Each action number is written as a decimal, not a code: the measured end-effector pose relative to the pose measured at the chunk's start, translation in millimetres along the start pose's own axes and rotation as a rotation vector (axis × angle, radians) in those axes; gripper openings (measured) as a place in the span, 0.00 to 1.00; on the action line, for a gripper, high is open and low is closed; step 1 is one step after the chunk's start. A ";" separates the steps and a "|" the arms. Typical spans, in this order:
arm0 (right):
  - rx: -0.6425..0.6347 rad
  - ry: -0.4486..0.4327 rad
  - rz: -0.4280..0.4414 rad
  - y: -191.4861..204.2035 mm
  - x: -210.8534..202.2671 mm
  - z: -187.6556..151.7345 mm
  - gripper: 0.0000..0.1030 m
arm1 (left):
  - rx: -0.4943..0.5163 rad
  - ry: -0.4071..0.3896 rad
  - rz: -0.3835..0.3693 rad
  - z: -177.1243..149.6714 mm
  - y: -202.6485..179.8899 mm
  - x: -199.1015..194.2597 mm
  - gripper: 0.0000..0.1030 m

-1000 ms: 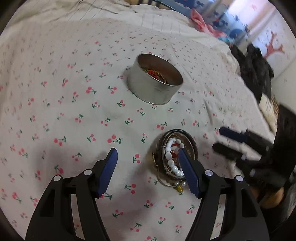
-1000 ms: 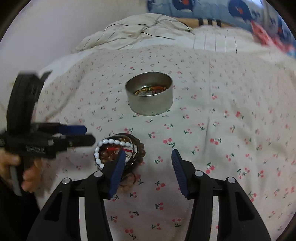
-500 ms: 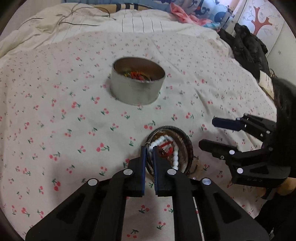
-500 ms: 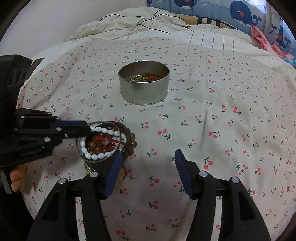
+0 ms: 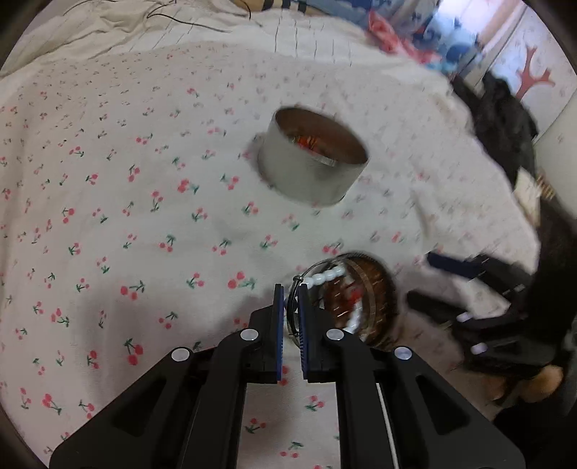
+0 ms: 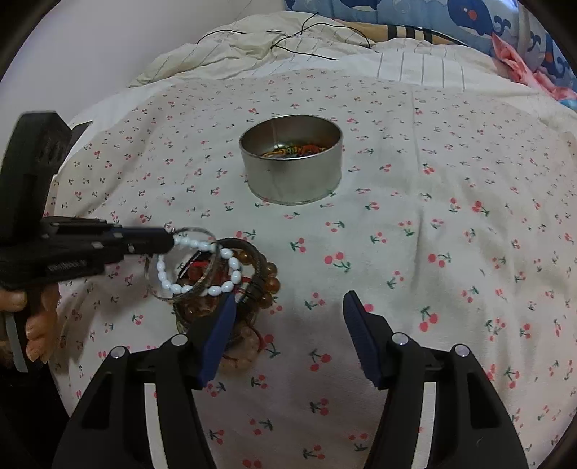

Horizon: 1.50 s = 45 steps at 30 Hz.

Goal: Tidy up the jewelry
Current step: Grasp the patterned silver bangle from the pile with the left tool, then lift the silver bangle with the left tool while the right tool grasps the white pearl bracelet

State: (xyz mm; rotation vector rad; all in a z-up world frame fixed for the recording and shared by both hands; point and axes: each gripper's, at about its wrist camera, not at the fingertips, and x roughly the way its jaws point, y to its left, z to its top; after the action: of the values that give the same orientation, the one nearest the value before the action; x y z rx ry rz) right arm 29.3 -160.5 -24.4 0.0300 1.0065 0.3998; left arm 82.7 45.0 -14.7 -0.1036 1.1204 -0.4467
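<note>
A bed is covered by a cream bedspread (image 6: 450, 252) printed with small red cherries, and a rumpled striped duvet (image 6: 252, 50) is heaped at its far end, with a thin black cord (image 6: 306, 39) lying across it. Whale-patterned blue bedding (image 6: 468, 21) is seen beyond that, and dark clothing (image 5: 505, 130) is piled at the right edge of the left wrist view.

A round metal tin (image 6: 291, 162) is set upright on the bedspread, and colourful jewelry (image 6: 294, 149) is seen on its bottom.

Nearer the cameras, well apart from the tin, a pile of bracelets (image 6: 230, 288) is found: amber-brown bead strands, a dark band and red cord are stacked together.

The left gripper (image 5: 289, 306) is clenched on a thin clear bangle (image 6: 191, 267), whose rim is pinched between the blue pads (image 5: 278, 324). The bangle is held tilted, its far edge raised off the bedspread, while its lower side is lost among the pile. A white bead bracelet (image 6: 202, 267) is draped through it; whether it is also caught in the jaws cannot be told. The person's hand (image 6: 36, 317) is wrapped around the gripper's handle at the left edge of the right wrist view.

The right gripper (image 6: 288, 324) is held released just beside the pile; its jaws have just been opening further, with only bedspread between them. Its left finger (image 6: 216, 332) is seen in front of the brown beads.
</note>
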 end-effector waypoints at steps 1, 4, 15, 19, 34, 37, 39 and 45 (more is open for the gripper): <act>-0.001 0.002 0.003 1.3 1.6 0.3 0.58 | -0.015 -0.006 -0.022 0.7 3.0 -1.8 0.06; 0.000 0.000 0.015 4.2 4.3 1.3 0.58 | -0.093 -0.013 -0.119 3.9 15.6 -5.9 0.06; 0.000 0.004 0.027 5.6 9.5 0.7 0.58 | -0.095 -0.010 0.123 5.4 27.7 -1.5 0.07; 0.007 0.002 0.031 4.7 11.0 0.0 0.58 | -0.111 0.022 0.110 15.1 29.8 16.4 0.19; -0.039 -0.050 -0.013 12.4 3.4 2.5 0.59 | -0.101 -0.021 0.104 22.3 24.2 20.8 0.00; -0.062 -0.096 -0.020 16.8 -3.7 4.7 0.63 | -0.120 -0.018 0.079 24.2 32.7 15.6 0.00; -0.067 -0.086 -0.017 16.7 -1.5 3.7 0.64 | -0.119 0.026 0.059 22.6 35.5 23.1 0.00; -0.073 -0.067 -0.011 18.7 2.3 2.6 0.64 | -0.065 0.076 0.077 19.9 21.7 45.6 0.10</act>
State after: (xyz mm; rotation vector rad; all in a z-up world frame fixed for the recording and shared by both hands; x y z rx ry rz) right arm 26.6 -142.0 -21.0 -0.0277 0.9251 0.4225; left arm 123.0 43.8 -51.0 -0.1004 1.2098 -0.3480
